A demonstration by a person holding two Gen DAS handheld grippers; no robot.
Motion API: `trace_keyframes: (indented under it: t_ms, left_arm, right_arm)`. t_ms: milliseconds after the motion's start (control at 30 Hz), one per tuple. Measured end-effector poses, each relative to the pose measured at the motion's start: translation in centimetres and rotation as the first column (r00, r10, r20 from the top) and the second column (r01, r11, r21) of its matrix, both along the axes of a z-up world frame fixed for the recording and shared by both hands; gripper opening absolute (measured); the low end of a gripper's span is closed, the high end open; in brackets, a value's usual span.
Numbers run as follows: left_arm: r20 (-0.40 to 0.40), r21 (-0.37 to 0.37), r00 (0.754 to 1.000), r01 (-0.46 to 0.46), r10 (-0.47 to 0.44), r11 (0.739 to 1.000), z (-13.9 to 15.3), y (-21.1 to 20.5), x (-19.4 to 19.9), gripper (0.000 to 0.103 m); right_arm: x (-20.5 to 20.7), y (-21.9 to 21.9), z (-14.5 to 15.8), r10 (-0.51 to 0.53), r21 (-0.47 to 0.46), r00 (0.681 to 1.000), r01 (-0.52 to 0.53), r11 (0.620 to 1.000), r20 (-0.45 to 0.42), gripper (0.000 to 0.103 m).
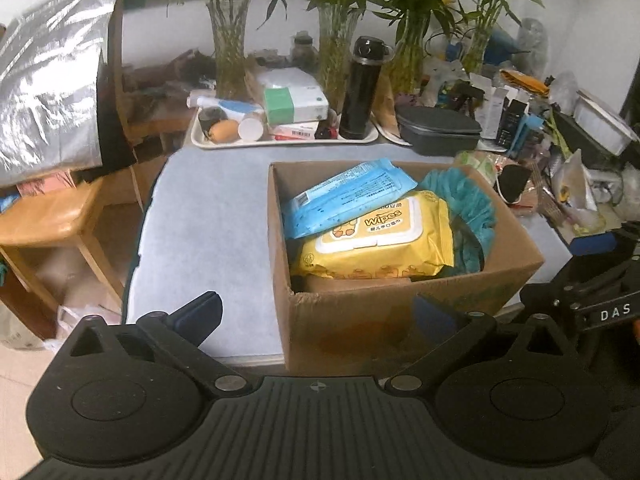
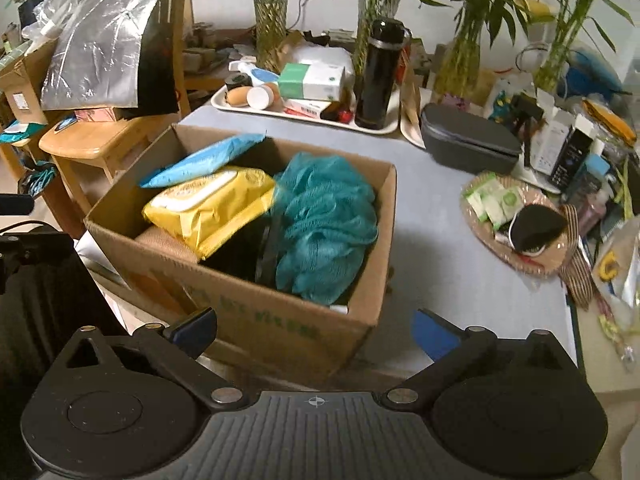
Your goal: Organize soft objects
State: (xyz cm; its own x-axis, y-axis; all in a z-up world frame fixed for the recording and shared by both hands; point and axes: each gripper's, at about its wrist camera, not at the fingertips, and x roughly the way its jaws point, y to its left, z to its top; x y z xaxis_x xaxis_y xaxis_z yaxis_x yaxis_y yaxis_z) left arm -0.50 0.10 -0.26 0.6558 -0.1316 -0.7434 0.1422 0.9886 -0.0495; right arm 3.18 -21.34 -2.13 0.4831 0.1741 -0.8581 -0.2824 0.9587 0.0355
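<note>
Grippers come first from where I stand: the left gripper [image 1: 316, 312] and right gripper [image 2: 314, 330] both gape wide, holding nothing, just short of the cardboard box [image 2: 256, 316]. Inside lie the yellow wipes [image 2: 212, 204], a blue pack [image 1: 348, 196] and a teal sponge [image 2: 324, 220], so the sorting looks nearly finished. Beyond, small packets on a woven mat [image 2: 536, 266] may remain. Farther back, the black flask [image 2: 380, 76] and vases [image 1: 230, 48] crowd the table [image 1: 212, 216].

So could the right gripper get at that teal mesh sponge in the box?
Probably yes. The right gripper is open and empty, the cardboard box has no lid, and the teal mesh sponge sits on top on its near side, uncovered.
</note>
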Motion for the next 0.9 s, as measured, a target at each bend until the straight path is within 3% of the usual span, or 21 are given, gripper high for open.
trace_keyframes:
  t_ms: [200, 467, 900]
  left_arm:
    - [-0.027, 0.055, 1.000, 0.011, -0.009, 0.998, -0.1, -0.7, -0.4, 0.103]
    - [-0.082, 0.051, 0.997, -0.013, 0.017, 0.999, -1.0, -0.6, -0.3, 0.103]
    - [-0.085, 0.068, 0.996, -0.023, 0.029, 0.997, -1.0, -0.7, 0.1, 0.103]
  right_arm:
    - [-0.9, -0.1, -0.7, -0.026, 0.001, 1.000, 0.026, 1.000, -0.011, 0.103]
    - [-1.4, -0.3, -1.2, -0.038, 0.005, 0.999, 0.038, 0.999, -0.029, 0.103]
    - [-1.0, -0.6, -0.9, -0.053, 0.005, 0.999, 0.053, 0.999, -0.015, 0.103]
